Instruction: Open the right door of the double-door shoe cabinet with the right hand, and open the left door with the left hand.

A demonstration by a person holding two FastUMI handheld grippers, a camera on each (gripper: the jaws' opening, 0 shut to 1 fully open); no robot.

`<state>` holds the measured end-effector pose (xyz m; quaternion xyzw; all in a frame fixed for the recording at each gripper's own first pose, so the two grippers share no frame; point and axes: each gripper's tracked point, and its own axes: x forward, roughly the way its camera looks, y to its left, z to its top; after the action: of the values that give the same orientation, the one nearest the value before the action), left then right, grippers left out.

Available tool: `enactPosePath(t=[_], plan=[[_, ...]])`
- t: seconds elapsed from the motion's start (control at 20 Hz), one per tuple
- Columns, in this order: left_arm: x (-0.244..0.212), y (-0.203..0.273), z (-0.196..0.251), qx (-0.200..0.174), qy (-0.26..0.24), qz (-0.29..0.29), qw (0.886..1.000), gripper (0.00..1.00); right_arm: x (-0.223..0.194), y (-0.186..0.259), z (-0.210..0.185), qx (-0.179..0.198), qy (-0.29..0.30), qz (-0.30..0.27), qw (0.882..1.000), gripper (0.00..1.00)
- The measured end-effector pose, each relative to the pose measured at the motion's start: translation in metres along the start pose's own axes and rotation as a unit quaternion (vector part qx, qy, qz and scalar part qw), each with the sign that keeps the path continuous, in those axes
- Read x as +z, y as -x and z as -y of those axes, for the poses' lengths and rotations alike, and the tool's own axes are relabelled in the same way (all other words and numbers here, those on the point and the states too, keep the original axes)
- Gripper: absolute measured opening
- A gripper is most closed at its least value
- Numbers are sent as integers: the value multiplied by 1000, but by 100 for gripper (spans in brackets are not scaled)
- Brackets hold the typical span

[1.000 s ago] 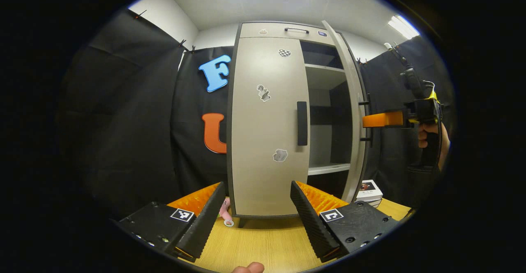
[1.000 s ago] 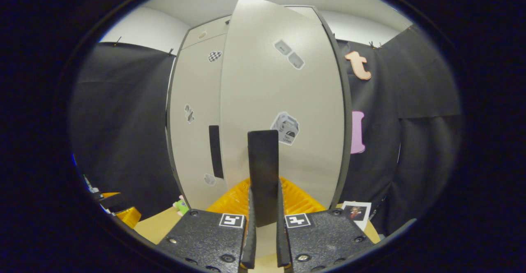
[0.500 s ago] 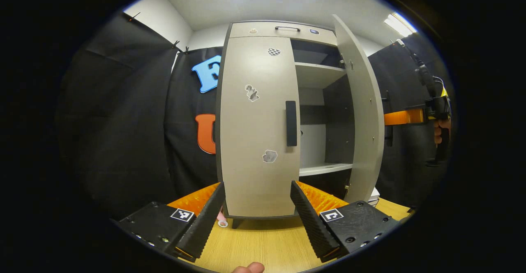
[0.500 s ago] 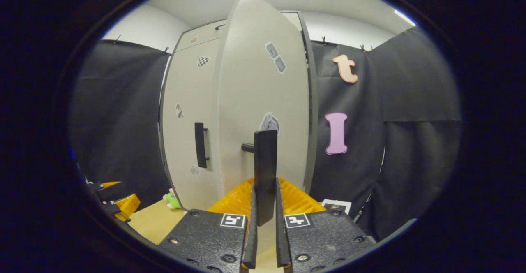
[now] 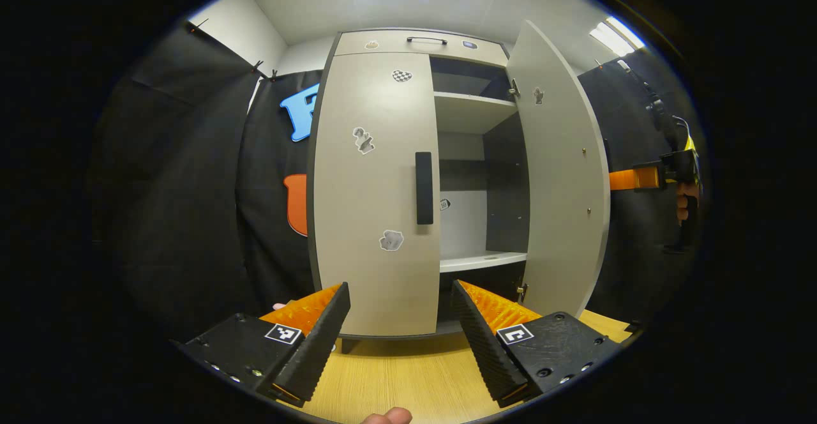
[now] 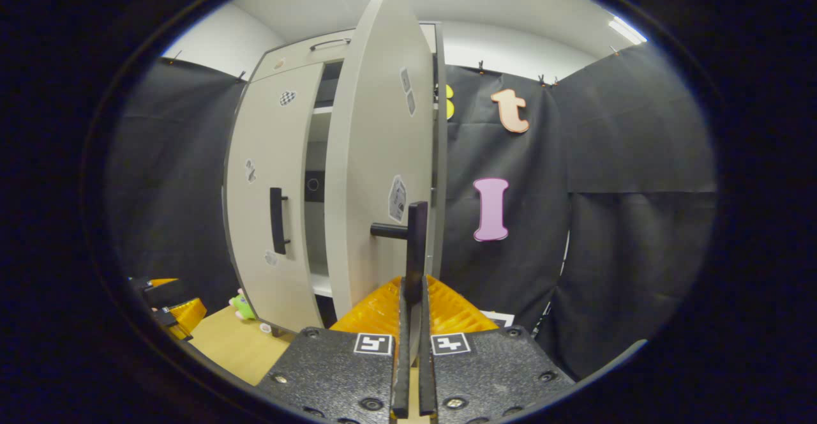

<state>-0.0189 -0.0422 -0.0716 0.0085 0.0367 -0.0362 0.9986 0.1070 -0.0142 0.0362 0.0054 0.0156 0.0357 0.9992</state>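
The beige shoe cabinet (image 5: pixel 418 46) stands on a wooden table. Its left door (image 5: pixel 373 188) is closed, with a dark vertical handle (image 5: pixel 424 188) at its inner edge. Its right door (image 5: pixel 562 175) is swung wide, baring the shelves (image 5: pixel 475 261). In the right gripper view my right gripper (image 6: pixel 413 322) is shut on the right door's dark handle (image 6: pixel 416 245), with the door (image 6: pixel 376 175) seen nearly edge-on. My left gripper (image 5: pixel 401 322) hangs open in front of the left door, short of its handle. The right gripper (image 5: pixel 632 179) and the hand holding it appear past the open door.
The wooden tabletop (image 5: pixel 408 379) runs under the cabinet. A small green toy (image 6: pixel 241 304) lies on the table left of the cabinet. Black cloth walls close in on both sides. A fingertip (image 5: pixel 386 416) shows at the bottom edge.
The right gripper has swung the right door from part open to wide open while holding its handle. The left gripper has drifted right and slightly nearer; the left door stays closed.
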Motion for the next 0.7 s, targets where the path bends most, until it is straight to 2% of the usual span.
enactPosePath(t=[0.2, 0.35, 0.55, 0.7], plan=[[-4, -2, 9, -8, 0, -4, 1000, 95, 1, 0, 23, -49, 8, 1, 999, 4], [-4, -3, 12, -10, -3, -1, 1000, 95, 3, -1, 12, -25, -20, 8, 999, 2], [-4, -1, 14, -6, 1, -2, 1000, 95, 6, 23, 16, -63, -7, 32, 997, 4], [-3, -2, 13, -2, 3, -3, 1000, 95, 4, 46, -17, -42, 21, 51, 998, 4]])
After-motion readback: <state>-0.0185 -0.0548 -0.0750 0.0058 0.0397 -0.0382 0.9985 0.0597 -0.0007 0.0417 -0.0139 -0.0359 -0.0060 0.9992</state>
